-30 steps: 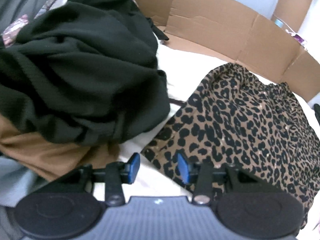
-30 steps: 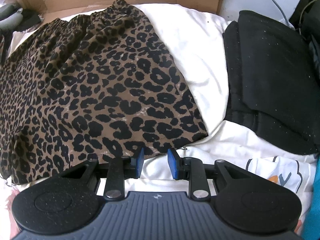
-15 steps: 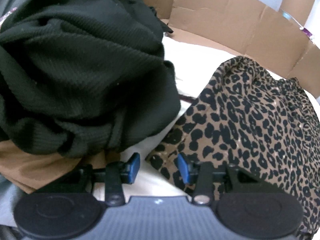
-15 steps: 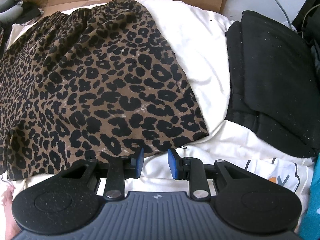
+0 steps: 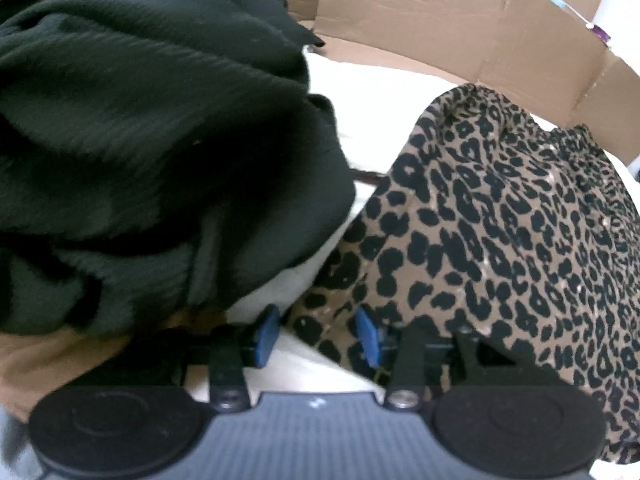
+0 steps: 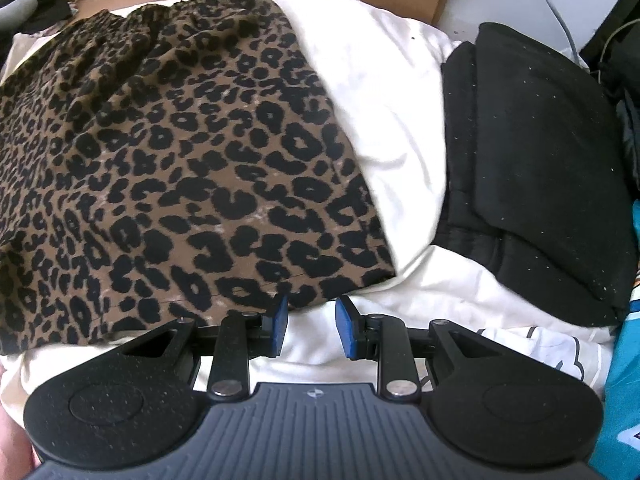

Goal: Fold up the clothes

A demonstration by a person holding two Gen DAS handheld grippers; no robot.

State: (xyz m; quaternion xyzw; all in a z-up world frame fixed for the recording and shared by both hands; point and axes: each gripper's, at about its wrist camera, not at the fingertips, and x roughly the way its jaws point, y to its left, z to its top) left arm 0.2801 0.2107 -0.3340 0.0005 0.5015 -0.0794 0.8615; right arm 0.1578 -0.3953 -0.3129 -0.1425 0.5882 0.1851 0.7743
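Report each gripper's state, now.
Left gripper: open, leopard-print garment corner between its pads, not gripped.
Right gripper: open, at the garment's hem, holding nothing.

Soft, even indoor light, fairly bright. Left wrist view blurred throughout, black sweater (image 5: 152, 152) smeared and murky. Right wrist view sharper, white sheet (image 6: 384, 92) near blown out. Heavy fisheye bending at edges, dark corners. Faint shadows under cloth folds.

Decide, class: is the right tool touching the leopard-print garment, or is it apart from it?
Cannot tell. In the right wrist view the right tool has open jaws at the leopard-print garment hem, with white sheet between them, but no clear gap or contact shows.
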